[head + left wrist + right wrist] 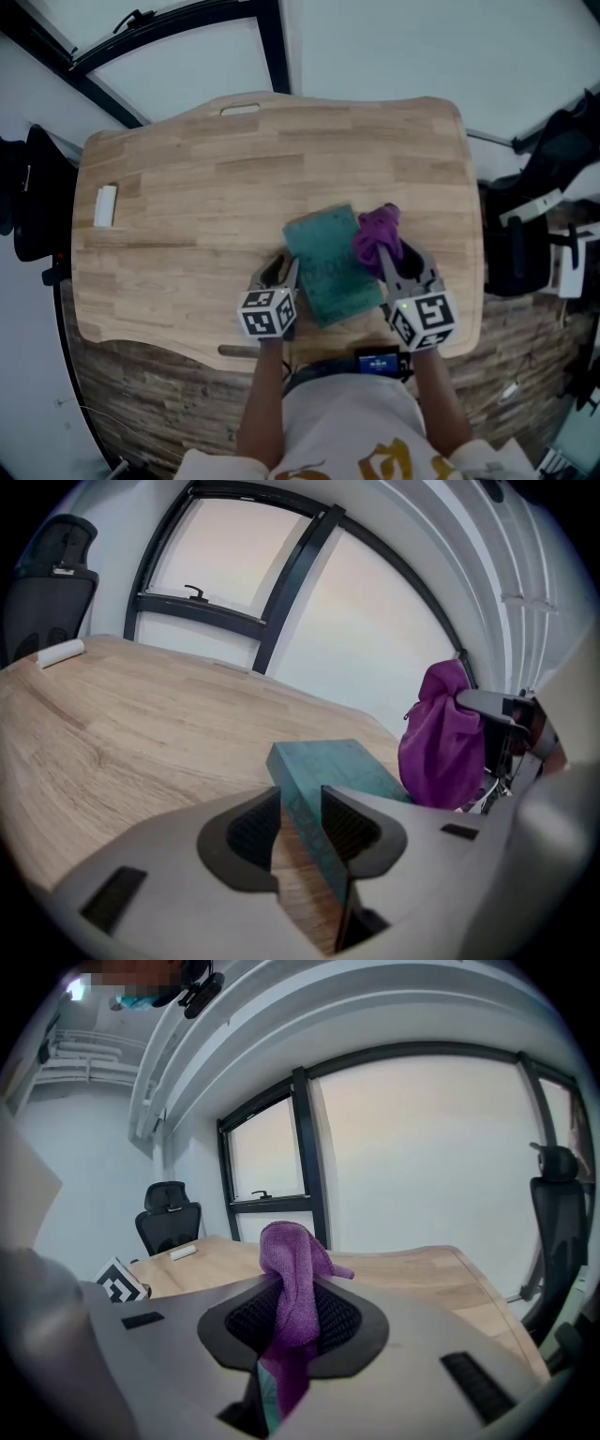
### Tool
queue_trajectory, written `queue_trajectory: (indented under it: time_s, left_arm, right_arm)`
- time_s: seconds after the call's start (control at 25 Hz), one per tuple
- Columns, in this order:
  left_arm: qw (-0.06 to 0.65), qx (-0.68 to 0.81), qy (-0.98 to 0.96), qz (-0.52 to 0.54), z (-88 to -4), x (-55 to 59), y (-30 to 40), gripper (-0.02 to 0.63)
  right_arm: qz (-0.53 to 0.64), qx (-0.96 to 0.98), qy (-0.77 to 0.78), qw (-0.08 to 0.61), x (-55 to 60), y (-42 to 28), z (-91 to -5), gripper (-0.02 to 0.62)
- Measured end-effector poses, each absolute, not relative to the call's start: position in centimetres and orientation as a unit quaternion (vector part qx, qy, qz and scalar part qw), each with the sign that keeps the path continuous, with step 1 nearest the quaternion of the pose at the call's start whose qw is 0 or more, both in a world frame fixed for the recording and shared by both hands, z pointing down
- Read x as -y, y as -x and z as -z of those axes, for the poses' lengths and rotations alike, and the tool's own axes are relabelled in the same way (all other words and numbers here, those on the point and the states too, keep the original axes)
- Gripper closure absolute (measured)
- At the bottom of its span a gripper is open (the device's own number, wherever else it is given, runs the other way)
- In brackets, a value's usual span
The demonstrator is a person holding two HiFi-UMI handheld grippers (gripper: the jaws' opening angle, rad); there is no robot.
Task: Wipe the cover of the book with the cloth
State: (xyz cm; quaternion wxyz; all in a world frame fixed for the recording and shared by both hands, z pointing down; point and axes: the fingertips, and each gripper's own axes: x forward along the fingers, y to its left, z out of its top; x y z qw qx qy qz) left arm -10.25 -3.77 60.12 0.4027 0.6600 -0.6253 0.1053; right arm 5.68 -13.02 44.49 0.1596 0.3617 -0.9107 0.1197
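A teal book [328, 267] lies flat on the wooden table [234, 159], near its front edge. My left gripper [281, 272] straddles the book's left edge; in the left gripper view the book [328, 761] runs between the open jaws of that gripper [300, 822], with bare wood showing beside the left pad. My right gripper [398, 262] is shut on a bunched purple cloth [377, 234], which hangs over the book's far right corner. In the right gripper view the cloth [291, 1279] fills the jaws of that gripper [292, 1312] and sticks up past them. The left gripper view shows the cloth [441, 738] at the right.
A small white block [106, 206] lies near the table's left edge, far from the book. A black office chair [37, 187] stands off the left side and another chair [553, 1204] off the right. A handle slot [239, 110] sits in the table's far edge.
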Motion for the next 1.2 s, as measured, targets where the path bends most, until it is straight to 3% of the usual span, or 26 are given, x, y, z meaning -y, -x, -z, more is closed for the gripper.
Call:
queue_trajectory:
  time_s: [1.2]
  left_arm:
    - [0.439, 0.599, -0.666, -0.067, -60.5, 5.5, 9.3, 0.492]
  right_arm:
    - [-0.139, 0.910, -0.312, 0.237, 14.5, -2.9, -52.6, 0.535]
